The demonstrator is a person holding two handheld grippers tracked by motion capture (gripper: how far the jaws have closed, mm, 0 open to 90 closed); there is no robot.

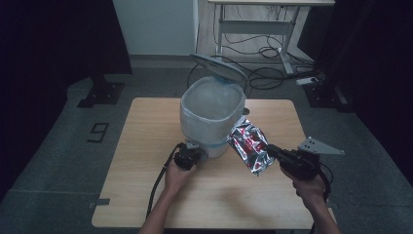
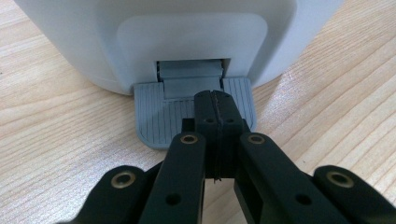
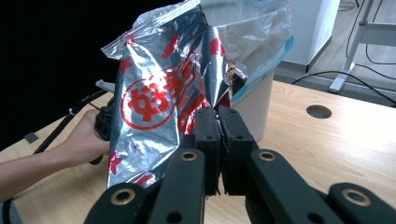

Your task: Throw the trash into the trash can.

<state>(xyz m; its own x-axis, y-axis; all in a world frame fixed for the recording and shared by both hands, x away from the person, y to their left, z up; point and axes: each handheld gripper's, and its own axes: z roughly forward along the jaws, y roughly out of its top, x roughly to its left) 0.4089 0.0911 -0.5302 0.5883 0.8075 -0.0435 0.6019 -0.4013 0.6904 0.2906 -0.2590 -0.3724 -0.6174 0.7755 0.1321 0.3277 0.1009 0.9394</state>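
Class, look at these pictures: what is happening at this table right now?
A person is throwing away a silver snack bag. The left gripper, jaws closed, presses on the grey pedal of a white pedal bin, whose lid stands open. The right gripper is shut on the bag's edge and holds it beside the bin, not yet over the opening.

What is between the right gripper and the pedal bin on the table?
In the high view, the silver snack bag fills that stretch: the right gripper holds its lower edge, and its top reaches the pedal bin by the rim.
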